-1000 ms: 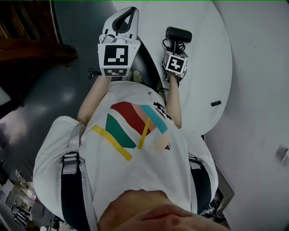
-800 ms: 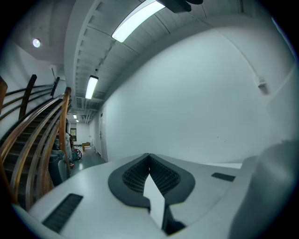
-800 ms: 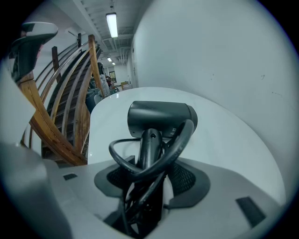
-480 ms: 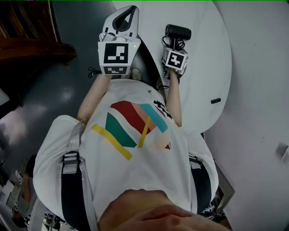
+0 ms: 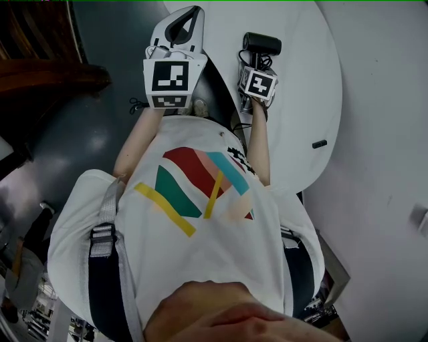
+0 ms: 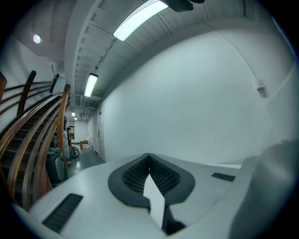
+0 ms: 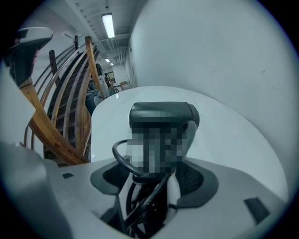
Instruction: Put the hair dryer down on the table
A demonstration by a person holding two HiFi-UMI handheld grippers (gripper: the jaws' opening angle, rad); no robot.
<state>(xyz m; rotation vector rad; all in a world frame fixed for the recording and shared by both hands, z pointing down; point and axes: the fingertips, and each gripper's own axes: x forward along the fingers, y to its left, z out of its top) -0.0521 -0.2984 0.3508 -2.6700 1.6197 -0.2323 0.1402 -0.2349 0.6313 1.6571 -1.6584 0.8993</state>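
A black hair dryer (image 5: pixel 262 44) lies at the near left of the white oval table (image 5: pixel 307 80), its head pointing away from me. My right gripper (image 5: pixel 257 64) is behind it, jaws opening. In the right gripper view the dryer's handle (image 7: pixel 163 116) and looped black cord (image 7: pixel 122 158) still stand between the right gripper (image 7: pixel 159 175) pads, with thin gaps on both sides. My left gripper (image 5: pixel 190 15) hovers left of the dryer by the table's edge. Its pads meet at the left gripper (image 6: pixel 149 158) tip, holding nothing.
A small black object (image 5: pixel 319 143) lies on the table's right side, well away from the dryer. A wooden staircase (image 7: pixel 70 116) rises to the left, off the table. A white wall stands behind the table (image 7: pixel 233 135).
Both grippers and the hair dryer have shifted slightly farther away from me over the table. Nothing else has moved.
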